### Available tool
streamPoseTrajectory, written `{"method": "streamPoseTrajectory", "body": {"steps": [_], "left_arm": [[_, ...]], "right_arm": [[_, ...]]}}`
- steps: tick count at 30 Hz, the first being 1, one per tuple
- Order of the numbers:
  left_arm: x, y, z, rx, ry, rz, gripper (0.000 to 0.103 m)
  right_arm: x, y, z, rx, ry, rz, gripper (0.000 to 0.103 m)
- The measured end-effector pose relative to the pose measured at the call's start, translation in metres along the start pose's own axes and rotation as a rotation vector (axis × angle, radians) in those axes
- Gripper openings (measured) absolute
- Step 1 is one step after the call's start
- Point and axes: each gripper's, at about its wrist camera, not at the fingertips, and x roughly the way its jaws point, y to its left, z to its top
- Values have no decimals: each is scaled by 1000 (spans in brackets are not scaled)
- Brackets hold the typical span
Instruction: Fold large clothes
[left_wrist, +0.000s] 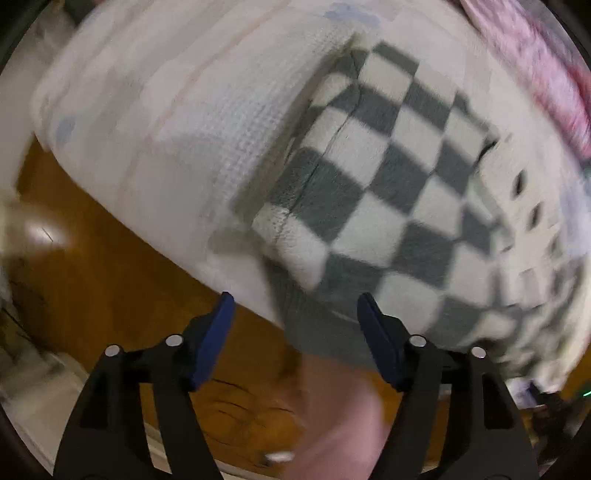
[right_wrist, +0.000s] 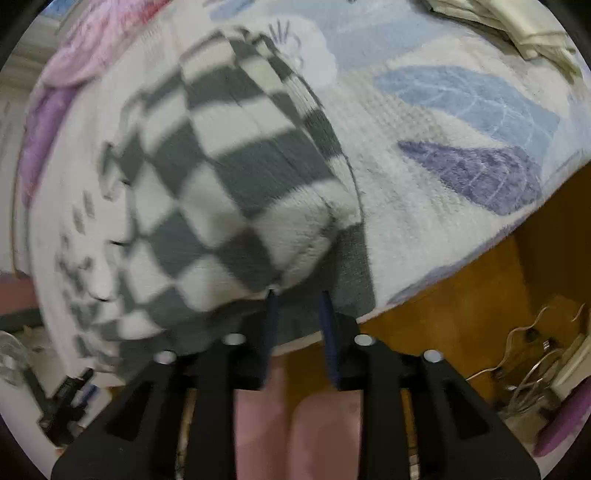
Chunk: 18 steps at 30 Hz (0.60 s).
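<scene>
Checkered garment (left_wrist: 388, 177) beyond open left gripper (left_wrist: 295, 314)

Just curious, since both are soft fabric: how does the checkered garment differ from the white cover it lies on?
The checkered garment has grey and white squares; the white cover is mostly plain, with blue leaf shapes. The garment is a smaller bundle with layered edges; the cover spreads wide beneath it and hangs over the edge. Both look like textured knit or waffle cloth.

Folded garment (left_wrist: 376, 177) lies on bedspread (left_wrist: 177, 122), near its edge.
</scene>
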Motion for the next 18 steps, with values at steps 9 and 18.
{"method": "streamPoseTrajectory", "body": {"steps": [9,18], "left_arm": [[79,-4,46,-244,155,-35,43],[-34,-55,62,28,-93,-105,10]], "right_arm": [[59,5,38,336,113,73,63],[-12,52,67,219,-107,274,19]]}}
